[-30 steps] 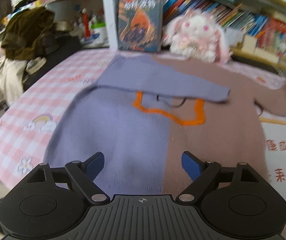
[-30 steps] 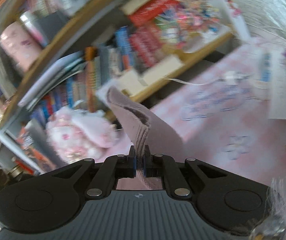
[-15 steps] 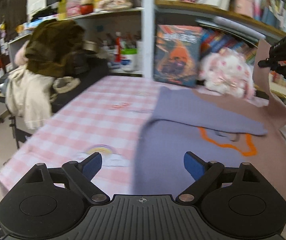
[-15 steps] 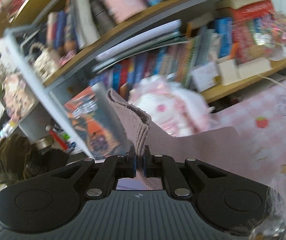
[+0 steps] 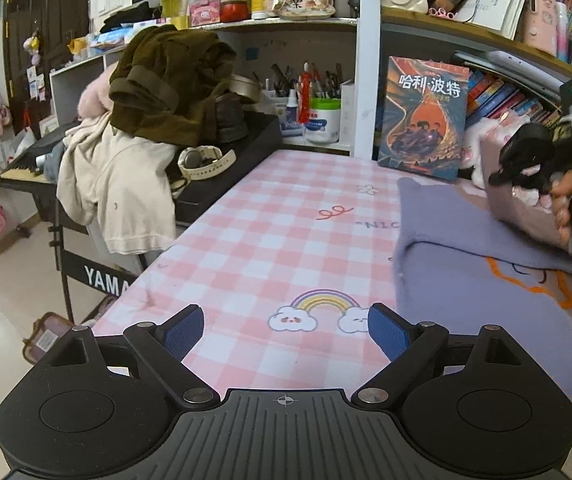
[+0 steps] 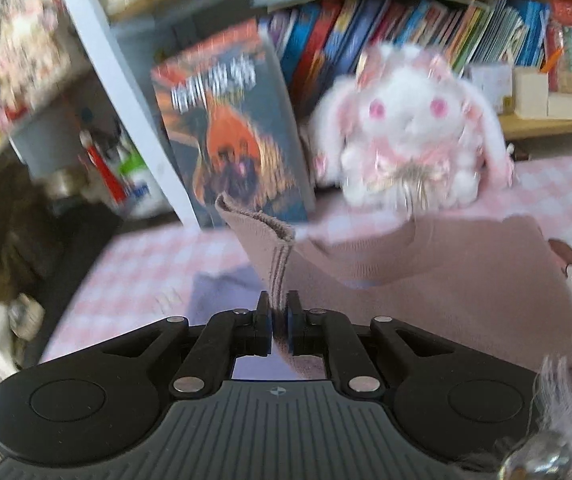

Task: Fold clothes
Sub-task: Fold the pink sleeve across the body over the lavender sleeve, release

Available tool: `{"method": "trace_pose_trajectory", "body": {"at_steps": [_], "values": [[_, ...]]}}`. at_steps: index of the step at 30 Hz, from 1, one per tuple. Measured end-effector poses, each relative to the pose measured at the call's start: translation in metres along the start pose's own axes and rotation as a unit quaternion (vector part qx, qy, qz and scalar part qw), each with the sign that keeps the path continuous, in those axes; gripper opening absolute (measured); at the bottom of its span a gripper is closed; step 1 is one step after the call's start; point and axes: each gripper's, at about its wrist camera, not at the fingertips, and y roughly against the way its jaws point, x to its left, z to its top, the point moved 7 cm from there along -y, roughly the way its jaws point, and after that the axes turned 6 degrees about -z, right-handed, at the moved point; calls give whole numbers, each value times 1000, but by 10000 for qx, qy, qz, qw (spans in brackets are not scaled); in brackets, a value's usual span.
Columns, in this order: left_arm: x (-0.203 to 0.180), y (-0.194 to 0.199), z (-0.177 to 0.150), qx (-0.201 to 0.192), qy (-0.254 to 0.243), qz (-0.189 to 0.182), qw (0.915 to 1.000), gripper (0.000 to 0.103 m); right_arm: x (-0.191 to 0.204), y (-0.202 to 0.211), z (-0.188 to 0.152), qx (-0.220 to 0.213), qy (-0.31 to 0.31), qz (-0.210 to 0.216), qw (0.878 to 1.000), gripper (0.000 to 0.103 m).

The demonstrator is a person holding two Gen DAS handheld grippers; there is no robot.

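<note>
A: Left to right, quick. Left tool [image 5: 286,334] hung over the near left part of the worktop [image 5: 278,240], fingers wide apart, nothing between them, only pink check cloth below.

B: And the sweater [image 5: 481,280]?

A: Flat on the right half of the worktop, near hem toward the front edge. Lilac panel on its left, dusty pink on its right, orange outline on the chest. A lilac sleeve [image 5: 461,220] lay folded across the chest.

B: Right tool [image 6: 280,320]?

A: Pressed together on the ribbed cuff [image 6: 274,248] of the pink sleeve [image 6: 425,264], cuff standing up out of the fingers, sleeve trailing back to the body. Back edge held a book [image 6: 238,128] and a plush rabbit [image 6: 409,140], both blurred.

B: Handling?

A: Looked like a soft, limp knit, light, not slippery, nothing fragile. My guess was it would sag and drag wherever it wasn't held. The cuff seemed a fair grip point: doubled rib, thicker, less likely to pull out.

B: For the left?

A: Probably the hem corner or the lilac side seam nearest it, pinching both layers.
</note>
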Motion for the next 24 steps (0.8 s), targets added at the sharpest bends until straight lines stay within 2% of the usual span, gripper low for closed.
{"method": "trace_pose_trajectory", "body": {"at_steps": [2,3,4,5,9,13,17,24], "values": [[1,-3,0,29,-24,-68,10000,92,3,-7,-10,217,101,-49,9997,29],[1,-6,1,42,-43,-115,9999,92,6,-7,-15,296,204,-14,9994,52],[0,-8,2,54,-66,-169,9998,92,9,-7,-19,375,307,22,9988,66],[-2,-11,2,62,-88,-224,9997,92,12,-6,-24,453,416,58,9981,70],[-15,-20,7,47,-229,-526,9983,92,22,8,-43,640,1038,198,9923,75],[-33,-31,11,57,-383,-862,9955,92,10,33,-61,676,1153,267,9907,79],[-50,-42,13,140,-481,-1133,9923,92,-23,61,-77,626,1137,-148,9914,80],[-87,-57,7,408,-638,-1628,9838,92,-108,122,-112,448,731,-1246,9885,80]]}}
